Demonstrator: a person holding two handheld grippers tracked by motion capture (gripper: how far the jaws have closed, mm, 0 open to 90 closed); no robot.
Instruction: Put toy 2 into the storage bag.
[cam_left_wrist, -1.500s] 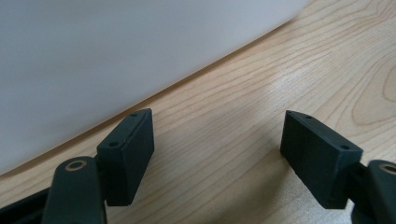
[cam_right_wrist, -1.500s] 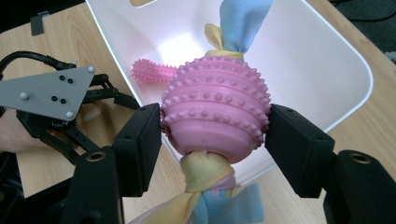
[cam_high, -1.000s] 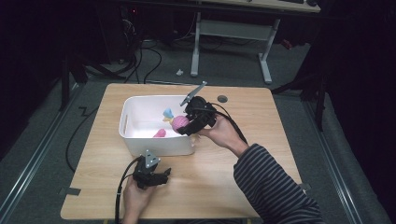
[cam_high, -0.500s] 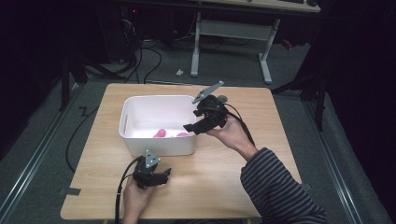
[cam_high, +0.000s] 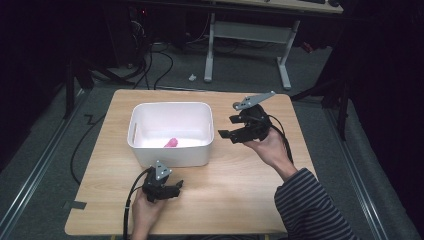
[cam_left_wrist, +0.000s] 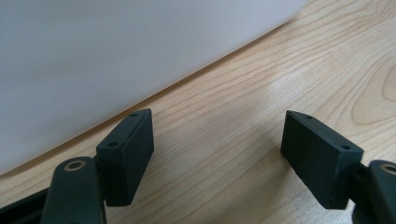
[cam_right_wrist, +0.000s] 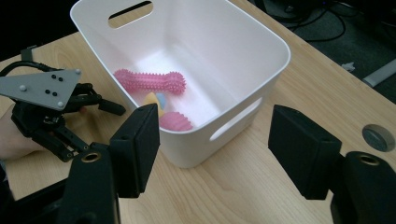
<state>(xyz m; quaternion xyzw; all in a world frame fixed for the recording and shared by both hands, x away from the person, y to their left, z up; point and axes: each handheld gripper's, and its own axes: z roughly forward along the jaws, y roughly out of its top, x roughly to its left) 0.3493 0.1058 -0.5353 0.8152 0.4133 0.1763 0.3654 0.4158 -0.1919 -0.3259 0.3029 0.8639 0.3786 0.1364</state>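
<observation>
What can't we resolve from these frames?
- Yellow-and-blue toy: right gripper view, mostly hidden behind that gripper's own jaw; shape unclear.
- White bin contents: high view, near wall hides all but part of the pink bone toy.
- Bin interior: left gripper view, outer wall blocks it.

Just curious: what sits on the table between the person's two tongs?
In the high view, the white bin's near right corner and bare wood lie between the left tongs and right tongs.

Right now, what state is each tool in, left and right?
Left tool: open, nothing between its jaws, resting low on the table beside the white bin.
Right tool: open, empty, held beside the bin.
</observation>
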